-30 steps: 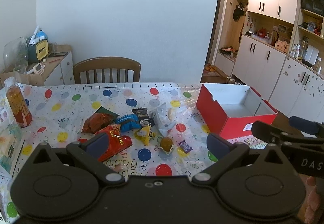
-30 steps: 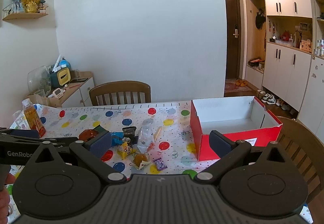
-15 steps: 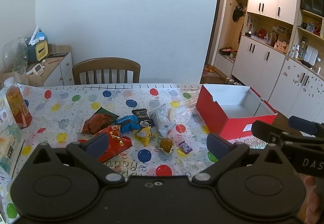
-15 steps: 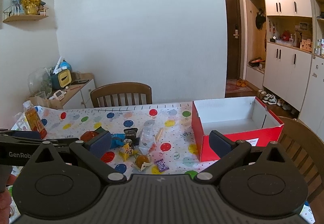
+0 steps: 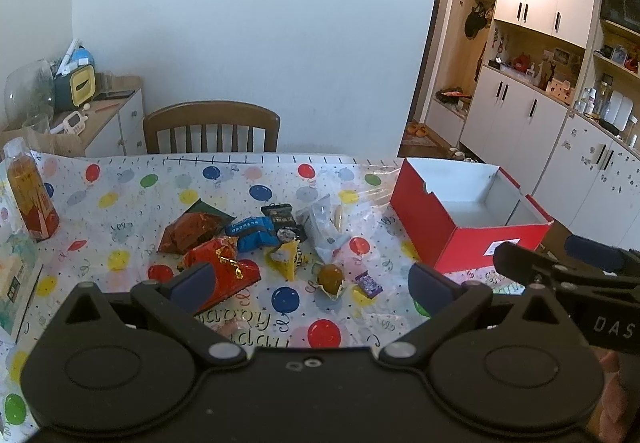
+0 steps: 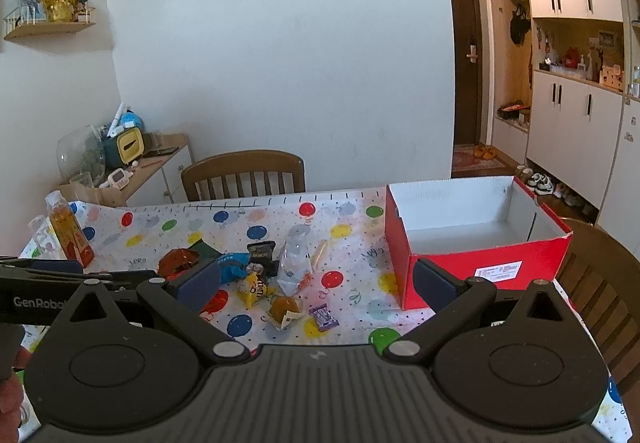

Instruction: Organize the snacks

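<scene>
A heap of snacks lies mid-table: a red packet (image 5: 224, 271), a brown packet (image 5: 188, 233), a blue packet (image 5: 252, 233), a clear bag (image 5: 324, 229), a yellow packet (image 5: 288, 259), a round golden snack (image 5: 331, 277) and a small purple candy (image 5: 368, 283). An empty red box (image 5: 452, 231) with a white inside stands at the right; it also shows in the right wrist view (image 6: 472, 267). My left gripper (image 5: 312, 279) is open and empty above the near table edge. My right gripper (image 6: 316, 279) is open and empty, level with it.
An orange drink bottle (image 5: 30, 195) stands at the table's left edge beside a flat box (image 5: 16, 283). A wooden chair (image 5: 212, 127) stands behind the table, another (image 6: 600, 283) at the right. The balloon-print tablecloth (image 5: 132, 179) covers the table.
Both grippers have drifted slightly; the right wrist view has shifted a little so the snacks sit lower and further right. Nothing was grasped or moved on the table.
</scene>
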Action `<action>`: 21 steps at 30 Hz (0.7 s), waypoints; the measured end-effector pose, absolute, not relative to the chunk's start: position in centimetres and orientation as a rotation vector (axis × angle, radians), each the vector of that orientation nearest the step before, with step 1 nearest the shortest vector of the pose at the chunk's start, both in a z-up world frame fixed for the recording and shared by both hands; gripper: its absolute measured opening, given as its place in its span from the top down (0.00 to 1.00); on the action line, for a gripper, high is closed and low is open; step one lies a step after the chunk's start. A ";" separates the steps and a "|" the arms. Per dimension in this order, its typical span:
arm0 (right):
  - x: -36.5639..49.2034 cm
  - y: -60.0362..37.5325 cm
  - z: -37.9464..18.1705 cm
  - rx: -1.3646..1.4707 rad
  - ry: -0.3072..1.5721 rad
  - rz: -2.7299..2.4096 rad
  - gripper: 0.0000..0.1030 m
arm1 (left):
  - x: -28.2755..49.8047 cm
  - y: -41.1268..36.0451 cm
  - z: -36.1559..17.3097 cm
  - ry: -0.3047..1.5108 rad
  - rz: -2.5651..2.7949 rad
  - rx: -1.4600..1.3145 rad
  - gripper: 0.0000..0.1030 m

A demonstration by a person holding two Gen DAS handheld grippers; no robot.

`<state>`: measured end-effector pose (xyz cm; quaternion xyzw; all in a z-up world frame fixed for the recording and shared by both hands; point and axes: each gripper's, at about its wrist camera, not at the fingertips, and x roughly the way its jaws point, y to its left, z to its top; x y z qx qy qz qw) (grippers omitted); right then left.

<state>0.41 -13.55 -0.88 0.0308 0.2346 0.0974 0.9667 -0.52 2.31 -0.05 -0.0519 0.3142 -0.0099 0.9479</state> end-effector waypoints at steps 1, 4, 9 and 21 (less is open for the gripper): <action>0.7 -13.5 -1.1 0.061 0.481 0.199 0.00 | -0.5 2.4 -0.2 0.641 -0.020 -0.106 0.00; 1.6 -13.5 -2.0 0.056 0.510 0.205 0.00 | 0.0 3.0 -1.2 0.662 -0.001 -0.116 0.00; 3.0 -13.4 -3.7 0.039 0.555 0.206 0.00 | 0.5 4.5 -2.6 0.687 0.037 -0.134 0.01; 7.6 -12.5 -8.6 -0.057 0.661 0.231 0.00 | 2.8 6.6 -7.4 0.782 0.100 -0.120 0.08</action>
